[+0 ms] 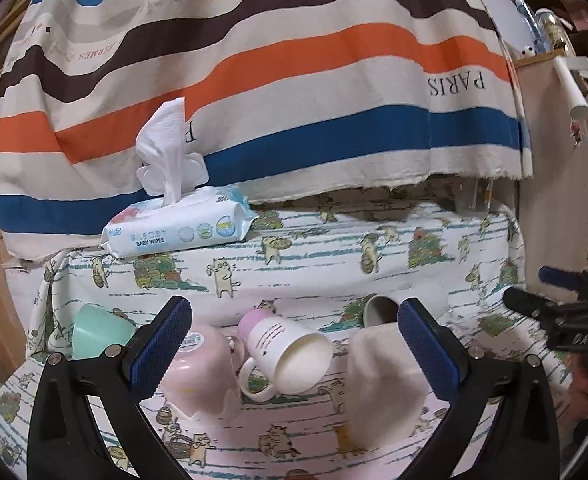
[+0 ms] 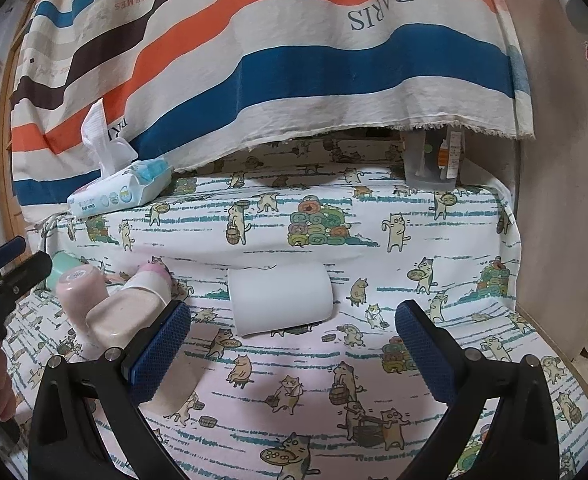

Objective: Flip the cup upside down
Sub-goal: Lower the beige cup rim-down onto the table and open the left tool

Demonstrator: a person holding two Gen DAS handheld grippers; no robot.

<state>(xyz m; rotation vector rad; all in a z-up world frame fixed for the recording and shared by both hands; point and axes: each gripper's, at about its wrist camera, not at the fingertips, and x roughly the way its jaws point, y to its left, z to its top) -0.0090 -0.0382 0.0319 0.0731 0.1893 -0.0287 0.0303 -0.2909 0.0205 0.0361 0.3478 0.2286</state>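
While both claws hang spread wide and empty above the cat-print cloth [image 2: 294, 380], several cups lie scattered on the bench beneath it. Farthest left in the left wrist view is a mint green cup [image 1: 98, 330], tipped over, then a pink cup [image 1: 202, 376] standing mouth-down and partly hidden behind the left claw [image 1: 294, 350]. Just beside it lies the mug with the pink base [image 1: 284, 350], on its side, mouth toward the camera and handle low on the cloth. Right of that stands a beige cup [image 1: 386, 380], mouth-down, with a white cup [image 1: 406, 304] lying on its side behind it. In the right wrist view that white cup [image 2: 282, 300] lies almost centred ahead of the right claw [image 2: 294, 348], well clear of the others, so it seems the likeliest one to turn. It looks like ceramic or stiff plastic: rigid, smooth, probably slippery and apt to roll. The pads should close across the middle of its wall, not the rim. A pack of wipes [image 2: 122, 190] sits far back.
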